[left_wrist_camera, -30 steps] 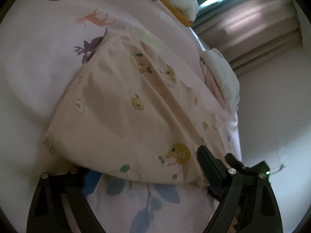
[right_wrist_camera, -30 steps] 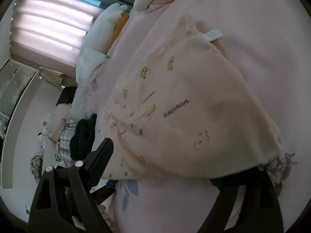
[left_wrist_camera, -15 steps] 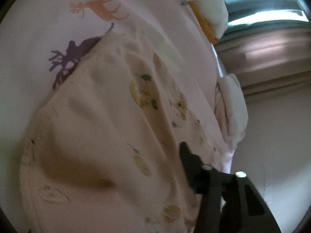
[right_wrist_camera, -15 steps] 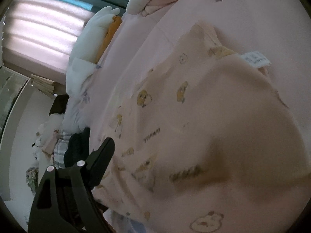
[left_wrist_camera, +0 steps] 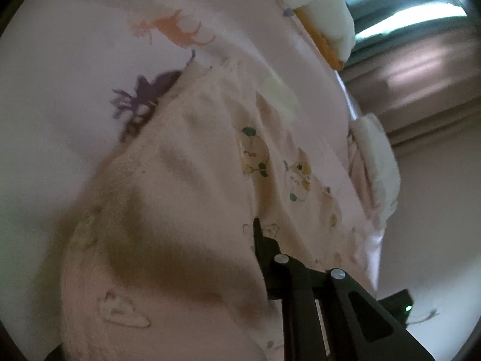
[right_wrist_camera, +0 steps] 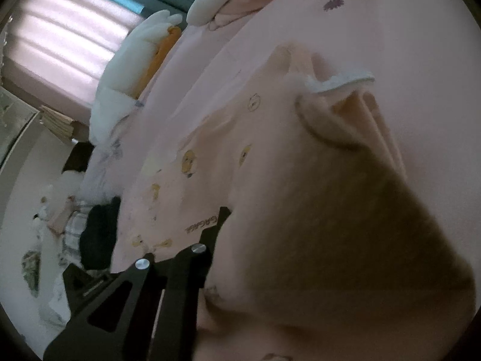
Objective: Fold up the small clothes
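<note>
One peach baby garment [left_wrist_camera: 186,240] lies on the pink bedsheet [left_wrist_camera: 60,60], draped over my left gripper [left_wrist_camera: 258,240] and right gripper [right_wrist_camera: 222,219]; one finger visible each, so their spread I cannot tell.

We look along our left gripper [left_wrist_camera: 210,273] and see only its right-hand finger [left_wrist_camera: 264,252], black, with two silver screws. The peach garment [left_wrist_camera: 186,225] drapes over the place where the other finger would be, so we cannot tell how the jaws stand. The cloth is printed with small yellow chick figures and lies bunched on the pink bedsheet [left_wrist_camera: 75,60], which carries an orange deer and a purple deer. A white and orange plush toy [left_wrist_camera: 324,15] lies at the sheet's far edge, near the curtain [left_wrist_camera: 421,60].
</note>
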Available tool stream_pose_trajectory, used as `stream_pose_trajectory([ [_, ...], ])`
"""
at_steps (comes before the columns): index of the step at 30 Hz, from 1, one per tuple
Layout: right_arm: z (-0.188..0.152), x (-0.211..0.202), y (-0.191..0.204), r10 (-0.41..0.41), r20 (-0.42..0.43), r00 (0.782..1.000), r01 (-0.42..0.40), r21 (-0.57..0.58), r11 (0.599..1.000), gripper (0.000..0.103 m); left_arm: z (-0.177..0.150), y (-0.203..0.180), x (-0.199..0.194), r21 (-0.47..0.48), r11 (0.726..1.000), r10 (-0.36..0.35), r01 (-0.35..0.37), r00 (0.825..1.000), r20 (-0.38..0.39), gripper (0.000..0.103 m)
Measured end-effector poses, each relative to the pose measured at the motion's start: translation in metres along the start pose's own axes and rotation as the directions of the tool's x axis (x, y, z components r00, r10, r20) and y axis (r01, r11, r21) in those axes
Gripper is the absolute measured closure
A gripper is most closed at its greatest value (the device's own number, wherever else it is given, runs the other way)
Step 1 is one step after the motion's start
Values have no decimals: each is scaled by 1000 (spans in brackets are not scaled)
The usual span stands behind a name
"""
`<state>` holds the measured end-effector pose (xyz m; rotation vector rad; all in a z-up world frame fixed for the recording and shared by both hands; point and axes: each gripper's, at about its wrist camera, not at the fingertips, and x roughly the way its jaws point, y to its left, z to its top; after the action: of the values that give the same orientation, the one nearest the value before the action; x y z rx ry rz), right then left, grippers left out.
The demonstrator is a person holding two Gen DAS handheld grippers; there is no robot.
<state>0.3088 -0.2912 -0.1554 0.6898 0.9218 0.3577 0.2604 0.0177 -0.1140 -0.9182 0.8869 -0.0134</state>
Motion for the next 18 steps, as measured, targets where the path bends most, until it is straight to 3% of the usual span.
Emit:
stream_pose_trajectory([
  [6, -38, -36, 22, -20, -53, 998, 16, -87, 996, 92, -40, -16, -58, 183, 981, 47, -57, 997, 56, 93],
  [10, -80, -62, 6, -15, -113, 993, 10, -43, 999, 91, -77, 19, -86, 155, 988, 27, -24, 999, -17, 93],
  [13, -108, -76, 0, -27, -98, 995, 21, -56, 998, 91, -102, 47, -93, 108, 994, 9, -6, 1000, -27, 92],
  [15, -123, -87, -2, -39, -67, 997, 34, -68, 997, 94, -112, 56, -102, 147, 989, -19, 17, 1000, 7, 90],
  [18, -138, -97, -2, -40, -54, 998, 34, -108, 994, 95, -115, 61, -115, 186, 982, -32, 34, 999, -15, 90],
])
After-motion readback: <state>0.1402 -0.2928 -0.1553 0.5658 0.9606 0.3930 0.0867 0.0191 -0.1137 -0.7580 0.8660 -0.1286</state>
